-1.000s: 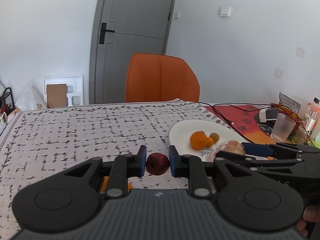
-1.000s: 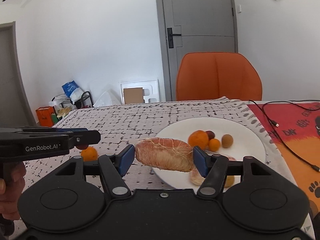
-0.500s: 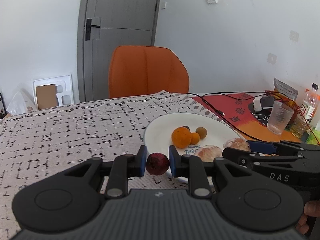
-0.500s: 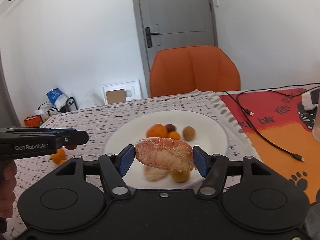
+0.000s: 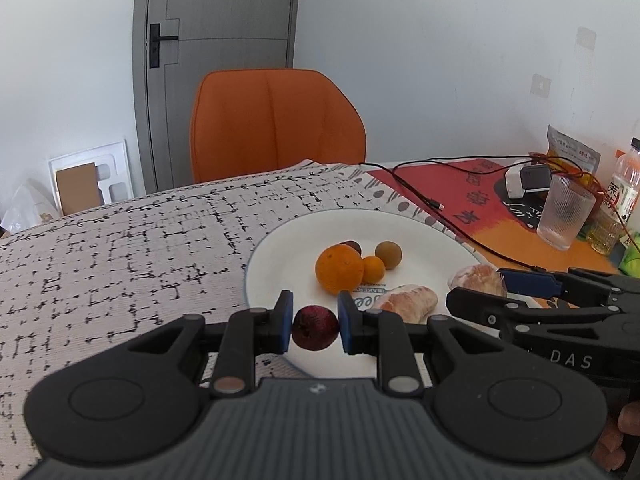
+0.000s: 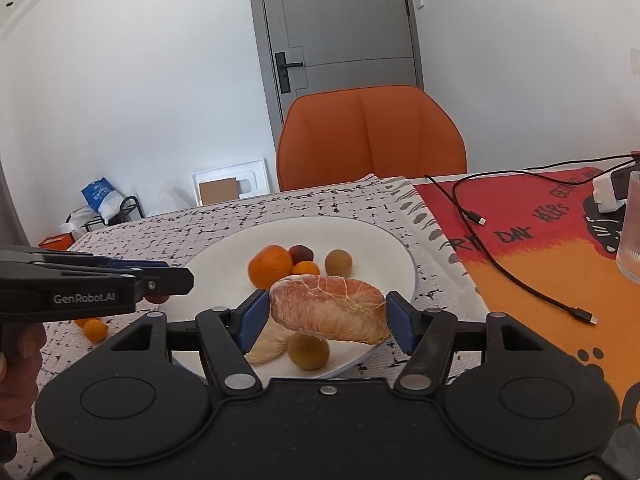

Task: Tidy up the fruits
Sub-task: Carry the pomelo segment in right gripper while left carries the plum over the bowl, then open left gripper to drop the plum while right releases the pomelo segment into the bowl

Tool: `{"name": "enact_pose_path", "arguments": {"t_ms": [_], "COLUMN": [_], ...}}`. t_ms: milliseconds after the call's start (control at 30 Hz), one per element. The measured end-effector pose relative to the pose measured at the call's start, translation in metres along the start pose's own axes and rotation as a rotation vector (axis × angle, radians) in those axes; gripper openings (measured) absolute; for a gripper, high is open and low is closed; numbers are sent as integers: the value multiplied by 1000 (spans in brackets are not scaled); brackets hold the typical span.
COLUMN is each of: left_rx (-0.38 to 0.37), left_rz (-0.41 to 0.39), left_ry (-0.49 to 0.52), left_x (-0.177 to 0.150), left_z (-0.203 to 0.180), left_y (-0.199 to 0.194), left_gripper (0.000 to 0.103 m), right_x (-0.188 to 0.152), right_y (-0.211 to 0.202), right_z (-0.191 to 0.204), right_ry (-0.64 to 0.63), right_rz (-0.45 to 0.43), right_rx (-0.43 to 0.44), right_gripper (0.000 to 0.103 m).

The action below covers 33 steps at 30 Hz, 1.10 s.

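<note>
My left gripper [image 5: 314,327] is shut on a small dark red fruit [image 5: 315,327], held over the near left rim of the white plate [image 5: 276,248]. My right gripper [image 6: 327,316] is shut on a peeled pink pomelo segment [image 6: 329,313] above the plate's [image 6: 384,252] near side. On the plate lie an orange [image 5: 339,269], a small orange fruit [image 5: 373,268], a brown round fruit [image 5: 388,255], a dark fruit [image 6: 301,254] and another pomelo piece [image 5: 407,303]. In the right wrist view a pale segment [image 6: 269,344] and a brown fruit [image 6: 309,351] lie under the held piece.
A small orange fruit [image 6: 95,329] lies on the patterned tablecloth [image 5: 120,260] left of the plate. A black cable [image 6: 496,252], a ribbed glass [image 5: 565,216], a charger [image 5: 528,180] and a bottle [image 5: 624,188] stand on the red-orange mat at right. An orange chair [image 5: 276,124] is behind the table.
Both grippers have moved right and forward with their fruit, from beside the plate to over it. The plate now looms larger and nearer in both views.
</note>
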<state>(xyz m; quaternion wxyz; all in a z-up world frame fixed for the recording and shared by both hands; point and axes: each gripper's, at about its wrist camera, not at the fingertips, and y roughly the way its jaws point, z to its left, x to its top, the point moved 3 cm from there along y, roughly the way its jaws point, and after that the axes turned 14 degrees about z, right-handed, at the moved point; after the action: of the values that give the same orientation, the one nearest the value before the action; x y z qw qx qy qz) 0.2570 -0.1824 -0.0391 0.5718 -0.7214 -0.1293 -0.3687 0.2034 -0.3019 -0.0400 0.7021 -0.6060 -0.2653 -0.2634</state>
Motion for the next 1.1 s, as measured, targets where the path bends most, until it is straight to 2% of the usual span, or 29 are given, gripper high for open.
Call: {"name": "enact_pose_path", "arguments": {"t_ms": [133, 233, 533, 733, 800, 867, 900, 967, 1033, 1100], "left_rx": [-6, 21, 42, 63, 75, 91, 98, 120, 144, 157], "left_rz": [6, -6, 11, 15, 17, 15, 12, 5, 1, -1], "left_ry": [-3, -6, -48, -101, -118, -139, -147, -167, -186, -201], "left_x": [5, 8, 7, 3, 3, 1, -1, -5, -9, -12], "left_z": [-3, -4, 12, 33, 39, 47, 50, 58, 64, 70], "left_y": [7, 8, 0, -12, -16, -21, -24, -30, -34, -39], "left_gripper": [23, 26, 27, 37, 44, 58, 62, 79, 86, 87], "right_x": [3, 7, 21, 34, 38, 39, 39, 37, 35, 31], "right_y": [5, 8, 14, 19, 20, 19, 17, 13, 8, 3], "right_z": [-3, -6, -6, 2, 5, 8, 10, 12, 14, 16], "right_ry": [-5, -8, -28, -68, -75, -85, -95, -98, -90, -78], "right_rz": [2, 2, 2, -4, -9, -22, -28, -36, -35, -35], "right_rx": [-4, 2, 1, -4, -7, -29, -35, -38, -31, -23], "right_gripper": [61, 61, 61, 61, 69, 77, 81, 85, 87, 92]}}
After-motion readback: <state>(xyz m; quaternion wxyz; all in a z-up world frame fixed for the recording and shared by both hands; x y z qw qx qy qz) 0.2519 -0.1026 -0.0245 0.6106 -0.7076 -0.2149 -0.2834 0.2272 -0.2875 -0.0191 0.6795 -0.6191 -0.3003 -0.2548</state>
